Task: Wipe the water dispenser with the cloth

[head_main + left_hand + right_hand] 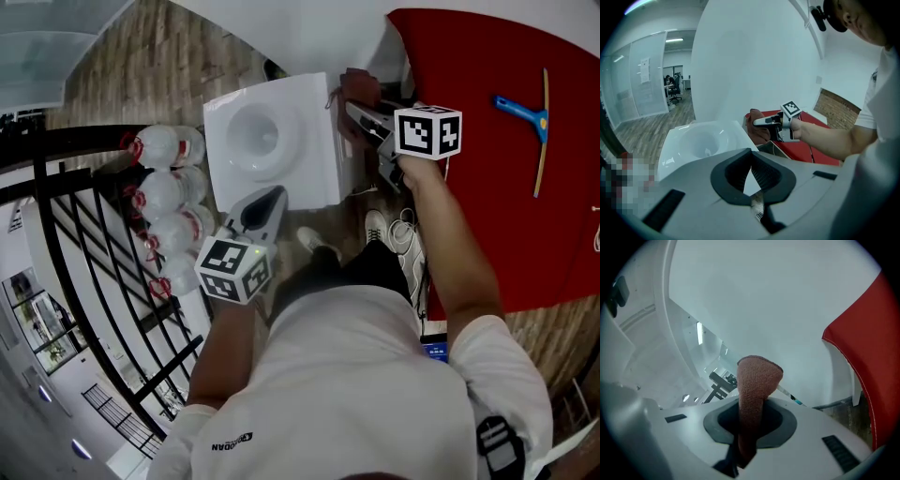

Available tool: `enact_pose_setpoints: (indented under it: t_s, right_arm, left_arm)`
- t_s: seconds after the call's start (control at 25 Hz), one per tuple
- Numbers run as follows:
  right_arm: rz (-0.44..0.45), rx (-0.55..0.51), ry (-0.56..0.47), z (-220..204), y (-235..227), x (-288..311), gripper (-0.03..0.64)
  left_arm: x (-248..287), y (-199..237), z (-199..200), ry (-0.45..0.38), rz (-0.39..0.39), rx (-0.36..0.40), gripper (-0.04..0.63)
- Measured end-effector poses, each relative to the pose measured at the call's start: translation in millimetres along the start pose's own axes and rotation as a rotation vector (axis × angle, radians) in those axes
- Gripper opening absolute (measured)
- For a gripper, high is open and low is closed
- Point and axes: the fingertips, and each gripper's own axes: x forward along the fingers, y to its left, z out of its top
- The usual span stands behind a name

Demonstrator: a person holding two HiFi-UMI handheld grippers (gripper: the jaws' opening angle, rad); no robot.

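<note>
The white water dispenser (309, 169) is seen from above, with a round socket in its top. My right gripper (364, 117) is shut on a reddish-brown cloth (358, 86) at the dispenser's back right corner. In the right gripper view the cloth (757, 380) stands up from between the jaws of the right gripper (750, 423) against a white wall. My left gripper (265, 204) hangs over the front edge of the dispenser's top, jaws together and holding nothing. The left gripper view looks over the left gripper (751, 174) to the dispenser top (675, 145), the cloth (757, 124) and the right gripper (769, 123).
Several water bottles (164, 192) lie left of the dispenser beside a black railing (66, 234). A red surface (506, 187) spreads on the right, with a blue-headed tool (525, 117) on it. Shoes and cables (398, 234) lie on the floor by the dispenser.
</note>
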Motion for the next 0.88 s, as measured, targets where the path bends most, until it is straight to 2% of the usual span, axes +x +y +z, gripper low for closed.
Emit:
enact_pose_setpoints:
  t_s: [0.52, 0.88]
  right_arm:
    - [-0.145, 0.071, 0.086, -48, -98, 43, 0.054]
    - [-0.237, 0.074, 0.202, -93, -170, 79, 0.054]
  left_arm:
    - [0, 4, -4, 0.006, 0.005, -0.003, -0.011]
    - [-11, 14, -10, 0.009, 0.035, -0.033, -0.011]
